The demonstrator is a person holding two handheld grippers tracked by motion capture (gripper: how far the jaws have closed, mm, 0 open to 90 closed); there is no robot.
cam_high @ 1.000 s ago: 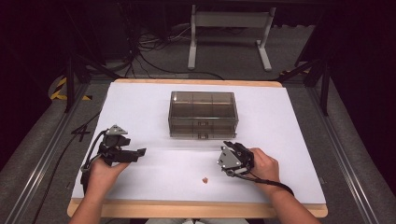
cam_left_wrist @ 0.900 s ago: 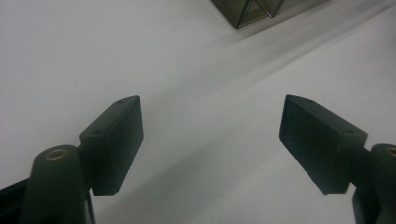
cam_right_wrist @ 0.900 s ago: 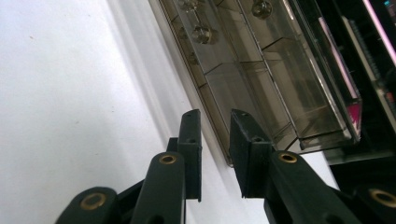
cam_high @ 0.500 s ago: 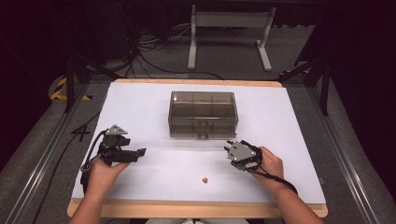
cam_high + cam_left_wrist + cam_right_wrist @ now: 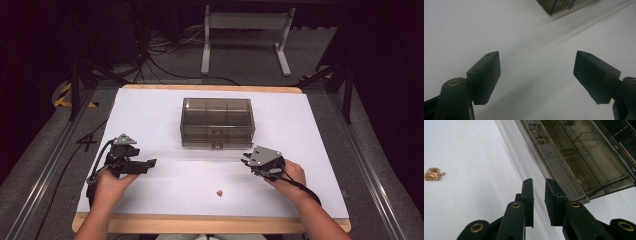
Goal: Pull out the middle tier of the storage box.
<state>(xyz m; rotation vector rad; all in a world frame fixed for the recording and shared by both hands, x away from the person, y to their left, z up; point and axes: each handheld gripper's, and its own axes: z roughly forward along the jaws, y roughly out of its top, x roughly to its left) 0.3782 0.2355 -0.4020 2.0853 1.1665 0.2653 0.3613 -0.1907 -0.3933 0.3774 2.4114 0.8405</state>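
Observation:
A smoky see-through drawer box (image 5: 218, 122) stands mid-table; its front wall runs past my right gripper's jaws (image 5: 579, 157), and one corner shows in the left gripper view (image 5: 559, 5). A tiny coppery tangle (image 5: 218, 192) lies on the white sheet near the front edge, left of the right jaws (image 5: 433, 174). My right gripper (image 5: 245, 159) hovers just in front of the box's right corner. Its jaws (image 5: 539, 195) have just been closing to a narrow gap with nothing between them. At the left, my left gripper (image 5: 150, 164) points right, and its jaws (image 5: 536, 72) stand wide apart and empty.
The white sheet (image 5: 150, 115) covers a wooden-edged table. Behind the table stands a metal frame (image 5: 245, 30) on a dark floor with cables (image 5: 165, 55). Rails run along both sides of the table.
My right hand has shifted right and a little farther from the front edge. The gripper has turned so that its grey plate faces up. The left hand has kept still.

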